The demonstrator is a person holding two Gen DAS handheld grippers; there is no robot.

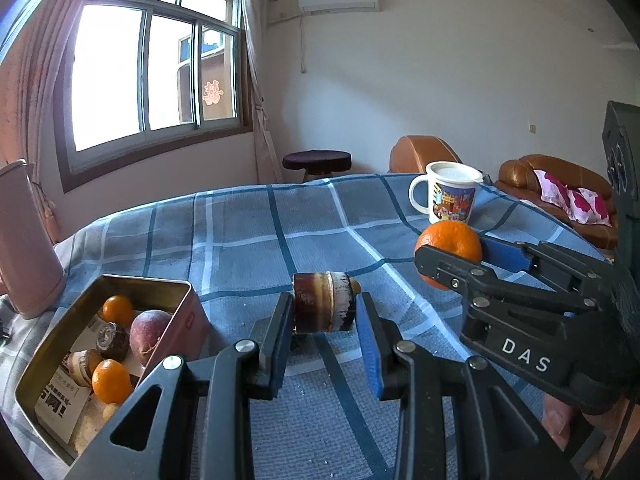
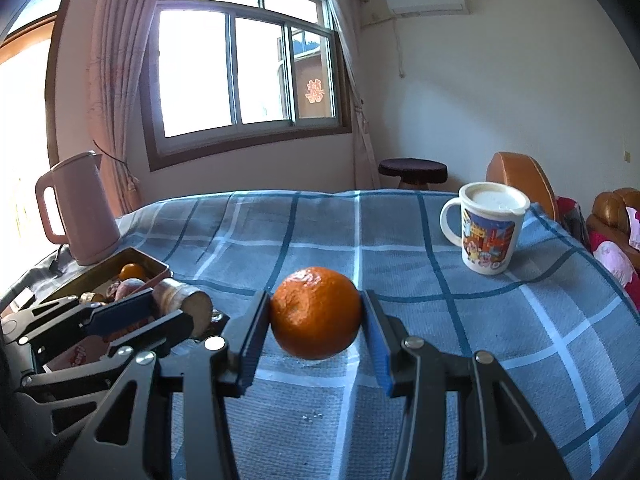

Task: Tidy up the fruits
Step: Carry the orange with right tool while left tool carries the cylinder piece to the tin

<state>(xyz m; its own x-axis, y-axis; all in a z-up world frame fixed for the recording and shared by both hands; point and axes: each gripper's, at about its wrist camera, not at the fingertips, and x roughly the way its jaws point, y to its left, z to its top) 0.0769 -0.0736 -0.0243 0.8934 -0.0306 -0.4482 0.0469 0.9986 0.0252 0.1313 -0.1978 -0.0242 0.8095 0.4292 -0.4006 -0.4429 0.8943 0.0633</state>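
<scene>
My left gripper (image 1: 324,312) is shut on a short brown sugarcane piece (image 1: 323,303) and holds it just above the checked cloth. My right gripper (image 2: 316,314) is shut on an orange (image 2: 316,313) and holds it slightly off the cloth. The orange also shows in the left wrist view (image 1: 448,249), to the right of the sugarcane. The sugarcane piece shows in the right wrist view (image 2: 188,306) at the left. A metal tin (image 1: 52,364) at lower left holds two small oranges (image 1: 112,381), a purplish round fruit (image 1: 149,335) and sugarcane pieces (image 1: 113,341).
A white cartoon mug (image 2: 486,232) with a lid stands at the far right of the table. A pink kettle (image 2: 78,216) stands at the far left behind the tin (image 2: 156,266). The blue checked tablecloth (image 2: 400,248) covers the table. A stool (image 2: 412,172) and brown sofa lie beyond.
</scene>
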